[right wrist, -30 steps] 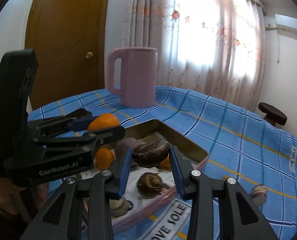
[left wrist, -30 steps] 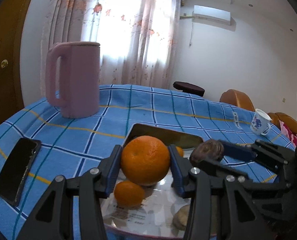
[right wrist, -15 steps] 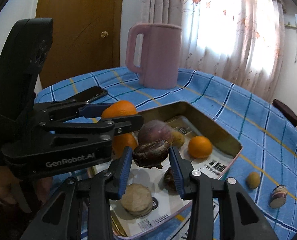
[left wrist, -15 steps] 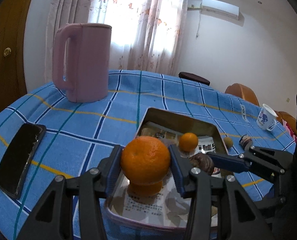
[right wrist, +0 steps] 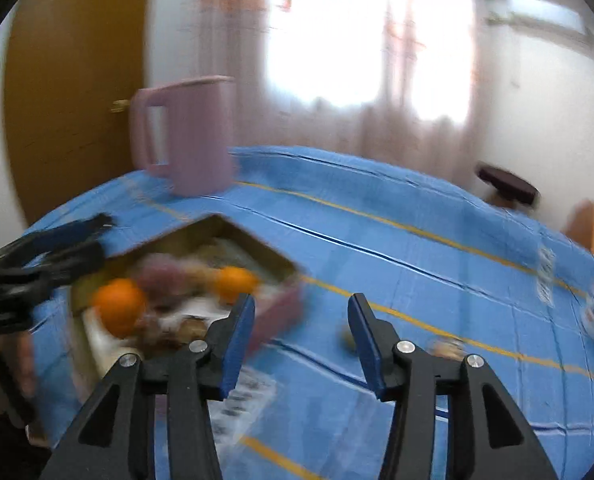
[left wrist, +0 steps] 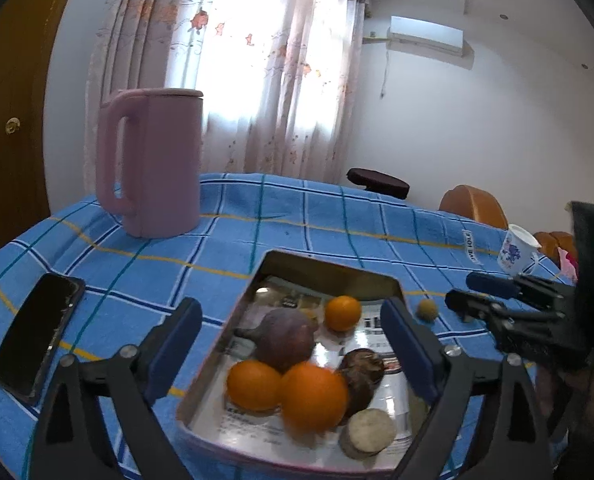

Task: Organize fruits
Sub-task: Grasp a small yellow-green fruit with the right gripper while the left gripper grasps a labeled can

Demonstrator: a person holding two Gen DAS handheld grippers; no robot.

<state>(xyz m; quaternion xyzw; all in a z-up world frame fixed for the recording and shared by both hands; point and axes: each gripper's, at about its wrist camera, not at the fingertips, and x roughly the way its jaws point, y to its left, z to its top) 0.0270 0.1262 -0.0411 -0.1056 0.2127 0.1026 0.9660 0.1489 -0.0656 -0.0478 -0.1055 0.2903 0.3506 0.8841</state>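
Observation:
A metal tray (left wrist: 329, 270) on the blue checked tablecloth holds a large orange (left wrist: 313, 397), two smaller oranges (left wrist: 253, 385) (left wrist: 342, 313), a purple fruit (left wrist: 285, 339), a dark wrinkled fruit (left wrist: 361, 369) and a pale round slice (left wrist: 368, 433). My left gripper (left wrist: 293, 345) is open and empty above the tray. My right gripper (right wrist: 301, 336) is open and empty over the cloth right of the tray (right wrist: 281, 312); this view is blurred. A small yellowish fruit (left wrist: 426, 310) lies on the cloth beside the tray, also in the right wrist view (right wrist: 349, 340).
A pink jug (left wrist: 153, 162) stands at the back left. A black phone (left wrist: 39, 330) lies at the left. A white patterned cup (left wrist: 517, 250) sits at the far right. Another small fruit piece (right wrist: 445, 347) lies on the cloth.
My left gripper opened and dropped the large orange into the tray. My right gripper opened, left the dark wrinkled fruit in the tray and swung right over the cloth.

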